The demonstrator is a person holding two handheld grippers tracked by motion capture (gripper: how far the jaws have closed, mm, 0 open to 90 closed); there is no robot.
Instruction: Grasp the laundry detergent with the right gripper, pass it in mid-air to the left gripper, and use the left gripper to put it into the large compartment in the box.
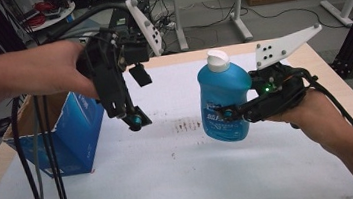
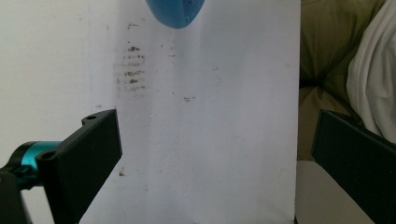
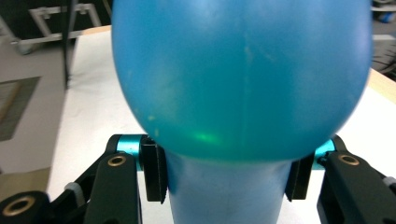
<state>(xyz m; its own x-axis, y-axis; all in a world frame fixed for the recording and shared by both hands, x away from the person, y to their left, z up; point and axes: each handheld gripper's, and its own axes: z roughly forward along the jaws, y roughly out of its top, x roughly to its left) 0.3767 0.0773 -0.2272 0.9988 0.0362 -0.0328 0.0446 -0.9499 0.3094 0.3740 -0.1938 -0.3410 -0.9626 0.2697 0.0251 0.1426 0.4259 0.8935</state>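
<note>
Right gripper (image 1: pixel 227 114) clamped on blue bottle (image 1: pixel 225 101), both jaws pressing its narrow waist in the right gripper view; bottle upright, white cap (image 1: pixel 218 59) on top, held clear above the white sheet (image 1: pixel 173 180) right of centre. Left gripper (image 1: pixel 135 119) released, jaws wide apart, tilted down over the sheet, just right of the blue cardboard box (image 1: pixel 75 136) at the left edge. Brown stains (image 1: pixel 187 126) between the grippers.
</note>
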